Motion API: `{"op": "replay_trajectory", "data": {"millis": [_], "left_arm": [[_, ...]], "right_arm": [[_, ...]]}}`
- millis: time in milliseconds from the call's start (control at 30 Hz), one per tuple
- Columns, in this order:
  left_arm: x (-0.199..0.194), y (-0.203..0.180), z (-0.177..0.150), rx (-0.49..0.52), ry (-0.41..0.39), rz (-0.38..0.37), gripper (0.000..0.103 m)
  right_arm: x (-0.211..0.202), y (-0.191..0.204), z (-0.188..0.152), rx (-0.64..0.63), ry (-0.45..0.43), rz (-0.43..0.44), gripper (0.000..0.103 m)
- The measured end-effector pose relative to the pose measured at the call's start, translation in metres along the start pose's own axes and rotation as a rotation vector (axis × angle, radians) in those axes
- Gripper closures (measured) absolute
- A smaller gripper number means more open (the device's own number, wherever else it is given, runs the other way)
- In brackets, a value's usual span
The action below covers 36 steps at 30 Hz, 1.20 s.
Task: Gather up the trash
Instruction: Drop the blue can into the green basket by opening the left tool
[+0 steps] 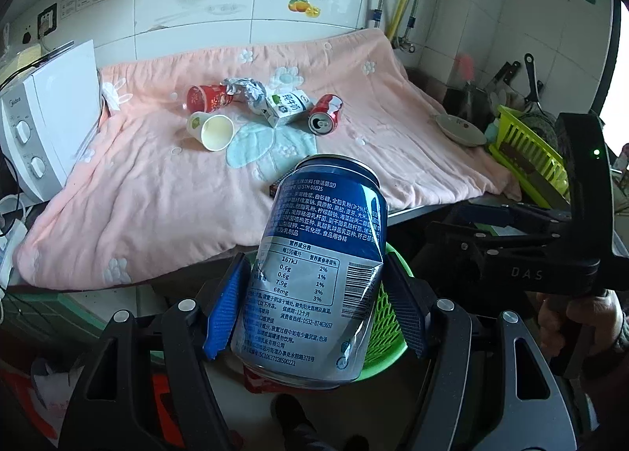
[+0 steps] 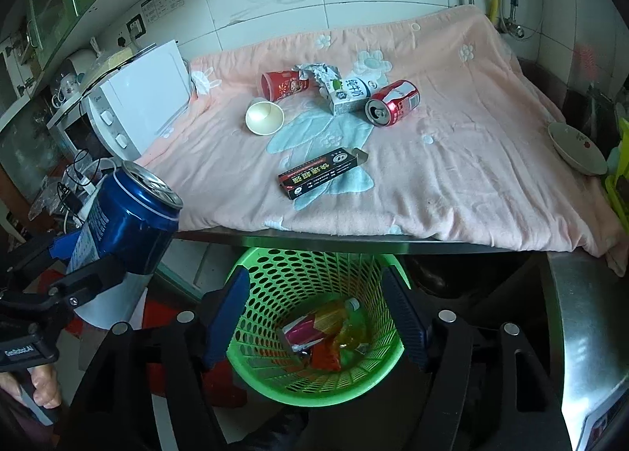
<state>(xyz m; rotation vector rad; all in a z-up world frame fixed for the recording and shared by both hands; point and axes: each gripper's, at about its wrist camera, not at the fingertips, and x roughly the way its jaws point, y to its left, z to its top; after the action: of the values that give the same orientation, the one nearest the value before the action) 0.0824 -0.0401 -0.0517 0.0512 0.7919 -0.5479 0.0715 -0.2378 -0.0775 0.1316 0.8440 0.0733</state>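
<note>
My left gripper (image 1: 314,301) is shut on a dented blue can (image 1: 326,254), held tilted just off the table's front edge; the same can (image 2: 129,223) shows at the left of the right wrist view. My right gripper (image 2: 318,313) stands open above a green mesh basket (image 2: 275,384) on the floor, with nothing between its fingers. Wrappers and a small bottle lie in the basket. On the pink cloth (image 2: 452,176) lie a black box (image 2: 322,174), a red cola can (image 2: 393,102), a milk carton (image 2: 350,95), crumpled paper (image 2: 318,72), a red cup (image 2: 285,85) and a white paper cup (image 2: 264,118).
A white oven (image 2: 129,113) stands at the cloth's left edge with cables below it. A bowl (image 2: 576,148) sits at the right edge, beside a green dish rack (image 1: 530,160). A steel counter edge (image 2: 582,313) runs right of the basket.
</note>
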Motion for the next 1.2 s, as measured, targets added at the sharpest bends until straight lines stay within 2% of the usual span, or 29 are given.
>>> {"op": "replay_trajectory", "data": {"millis": [300,733,800,967,1200], "left_arm": [[0.027,-0.018,-0.006,0.023,0.057,-0.031,0.035],[0.067,-0.045,-0.003,0.049,0.121,-0.084,0.033],[0.068,-0.047,-0.002,0.056,0.118,-0.086,0.028],[0.065,-0.046,0.000,0.054,0.108,-0.074,0.026],[0.053,-0.020,0.006,0.000,0.081,-0.024,0.026]], "right_arm": [[-0.022,-0.018,-0.005,0.038,-0.033,-0.041,0.029],[-0.030,-0.032,-0.012,0.080,-0.041,-0.051,0.028],[-0.029,-0.034,-0.012,0.085,-0.040,-0.053,0.028],[-0.026,-0.036,-0.010,0.094,-0.033,-0.045,0.028],[-0.012,-0.029,-0.003,0.087,-0.003,-0.027,0.028]]}}
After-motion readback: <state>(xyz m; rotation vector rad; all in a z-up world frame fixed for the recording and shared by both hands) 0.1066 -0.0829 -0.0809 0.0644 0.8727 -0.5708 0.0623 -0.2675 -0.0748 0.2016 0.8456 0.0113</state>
